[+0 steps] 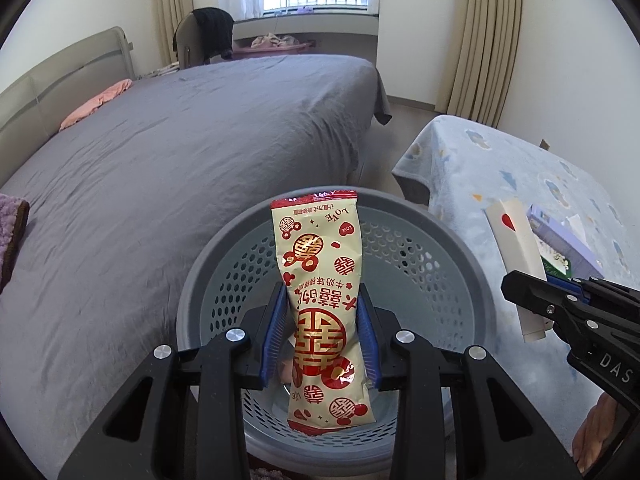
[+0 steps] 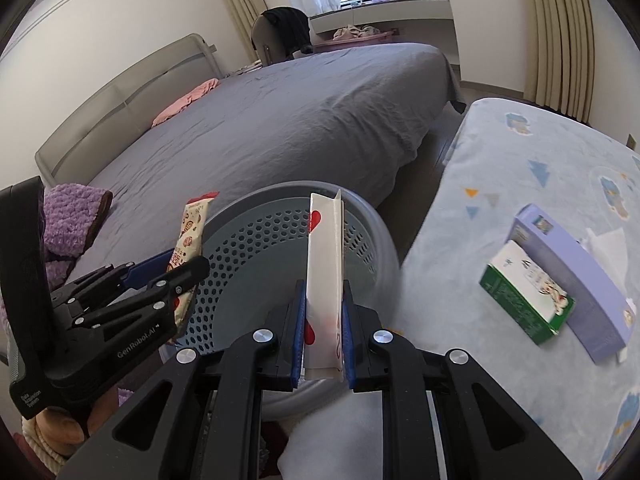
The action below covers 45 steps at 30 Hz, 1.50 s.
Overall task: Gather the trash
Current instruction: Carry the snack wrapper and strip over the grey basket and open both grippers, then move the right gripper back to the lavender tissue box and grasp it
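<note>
Basket (image 1: 420,240): pinkish item at bottom, unclear | left tool (image 1: 326,336): clamped on wrapper (image 1: 320,280) over basket | right tool (image 2: 322,344): clamped on white pack (image 2: 324,264) over basket

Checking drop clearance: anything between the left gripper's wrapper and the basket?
Nothing: in the left wrist view the wrapper hangs in the left gripper over the open basket.
</note>
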{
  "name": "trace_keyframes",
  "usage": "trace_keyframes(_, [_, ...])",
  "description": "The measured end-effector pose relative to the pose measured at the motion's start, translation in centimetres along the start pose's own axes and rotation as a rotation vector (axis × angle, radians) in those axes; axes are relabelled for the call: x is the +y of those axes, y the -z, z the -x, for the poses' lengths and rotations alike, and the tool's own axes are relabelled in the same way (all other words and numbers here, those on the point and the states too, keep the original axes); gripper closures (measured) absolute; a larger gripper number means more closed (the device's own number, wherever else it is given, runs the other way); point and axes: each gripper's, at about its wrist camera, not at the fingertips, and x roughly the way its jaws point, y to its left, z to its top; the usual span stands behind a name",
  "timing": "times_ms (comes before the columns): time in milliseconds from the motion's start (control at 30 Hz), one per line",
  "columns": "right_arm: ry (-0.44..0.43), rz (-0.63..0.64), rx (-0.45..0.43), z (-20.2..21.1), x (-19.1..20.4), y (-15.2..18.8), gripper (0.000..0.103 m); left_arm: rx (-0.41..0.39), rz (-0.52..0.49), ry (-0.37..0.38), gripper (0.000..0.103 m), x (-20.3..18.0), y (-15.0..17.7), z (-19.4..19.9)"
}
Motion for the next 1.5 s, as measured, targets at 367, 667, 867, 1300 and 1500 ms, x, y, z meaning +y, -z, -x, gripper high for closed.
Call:
trace_keyframes(367, [-0.019,0.021,0.035,-3.1,0.9,-0.7,0.087,0.017,0.039,-0.005,0.058,1.0,0.2,-0.4])
trace_keyframes(667, [0.008,0.026,0.0,-2.8,0.9,-0.7,0.053,-0.009,0.052,-0.039,0.038,1.4,0.3,0.2])
trace_keyframes(867, [0.024,0.033,-0.003,-2.7,1.0,-0.5,0.052,-0.014,0.065,-0.058,0.026,1.8,0.3,0.3])
trace_keyframes(1300, [0.105,0.024,-0.033,-1.6,0.3,0.0,0.036,-0.045,0.062,-0.088,0.013,1.6,0.6,0.7])
trace_keyframes(1500, [0.172,-0.006,-0.046,-0.2,-1.5,0.8,0.029,-0.05,0.041,-0.068,0.012,0.7,0.8,0.9])
